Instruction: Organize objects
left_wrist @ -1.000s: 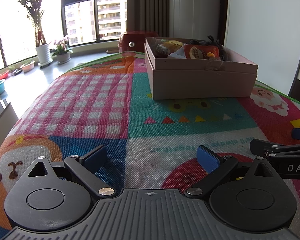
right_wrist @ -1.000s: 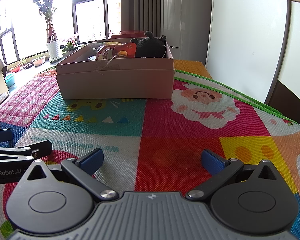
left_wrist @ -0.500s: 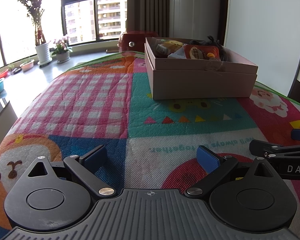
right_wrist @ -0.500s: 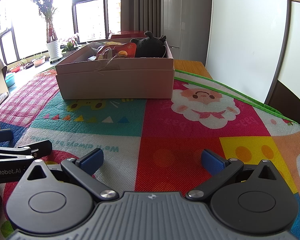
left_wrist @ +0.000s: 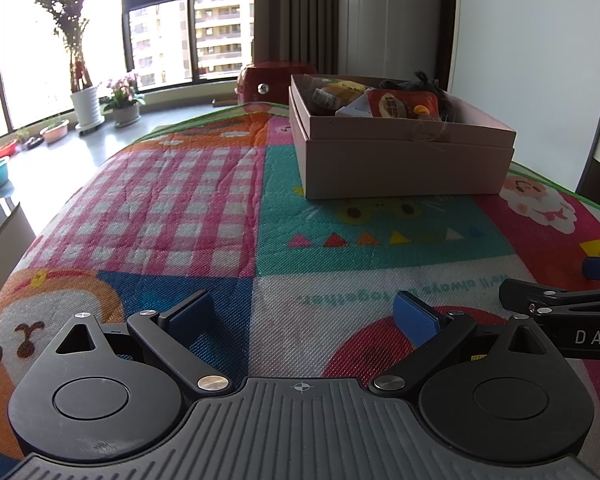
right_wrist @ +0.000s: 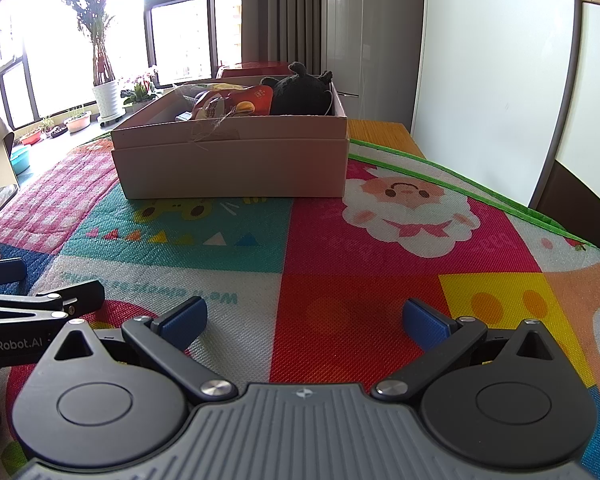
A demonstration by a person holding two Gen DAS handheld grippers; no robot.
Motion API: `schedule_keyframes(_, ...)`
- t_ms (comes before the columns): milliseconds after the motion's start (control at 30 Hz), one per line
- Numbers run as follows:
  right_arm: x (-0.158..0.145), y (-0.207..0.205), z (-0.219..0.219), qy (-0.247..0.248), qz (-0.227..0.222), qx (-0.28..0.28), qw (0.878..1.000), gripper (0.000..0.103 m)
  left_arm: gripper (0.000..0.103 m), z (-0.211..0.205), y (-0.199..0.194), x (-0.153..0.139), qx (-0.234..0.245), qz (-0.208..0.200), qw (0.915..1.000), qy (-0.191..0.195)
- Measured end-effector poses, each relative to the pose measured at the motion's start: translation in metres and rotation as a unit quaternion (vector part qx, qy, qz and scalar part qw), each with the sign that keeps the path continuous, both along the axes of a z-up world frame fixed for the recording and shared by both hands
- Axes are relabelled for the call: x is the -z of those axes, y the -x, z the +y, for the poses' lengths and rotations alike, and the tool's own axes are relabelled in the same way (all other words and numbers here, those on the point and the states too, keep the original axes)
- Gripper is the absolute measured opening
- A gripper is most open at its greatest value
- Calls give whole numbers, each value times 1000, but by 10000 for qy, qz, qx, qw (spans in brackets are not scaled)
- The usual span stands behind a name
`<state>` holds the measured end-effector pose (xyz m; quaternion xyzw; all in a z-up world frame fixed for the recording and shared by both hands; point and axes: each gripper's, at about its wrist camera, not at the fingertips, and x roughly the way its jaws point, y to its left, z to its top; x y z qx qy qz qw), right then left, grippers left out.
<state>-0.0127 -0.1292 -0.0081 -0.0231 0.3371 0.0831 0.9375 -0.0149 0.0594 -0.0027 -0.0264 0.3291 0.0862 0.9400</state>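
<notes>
Left gripper (left_wrist: 304,314) and right gripper (right_wrist: 306,318) both gaped, empty, near edge of mat (right_wrist: 340,280). Risk — far box (right_wrist: 236,164) crammed; reach-in could snag plush (right_wrist: 300,94), spill packets.

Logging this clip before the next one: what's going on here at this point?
Nothing is being handled. The left gripper and right gripper are both open and empty, low over the colourful cartoon play mat. Ahead, the pink cardboard box holds a black plush toy and a red snack packet.

Overexposed window (left_wrist: 60,40) glare, backlit interior, fisheye-curved edges.
</notes>
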Motion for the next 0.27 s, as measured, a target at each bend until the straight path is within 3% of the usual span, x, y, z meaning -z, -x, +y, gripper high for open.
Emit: schedule_keyframes(267,0,0,0,-1,0,0,10000,103,100,1,0,0,4,-12,10000,38)
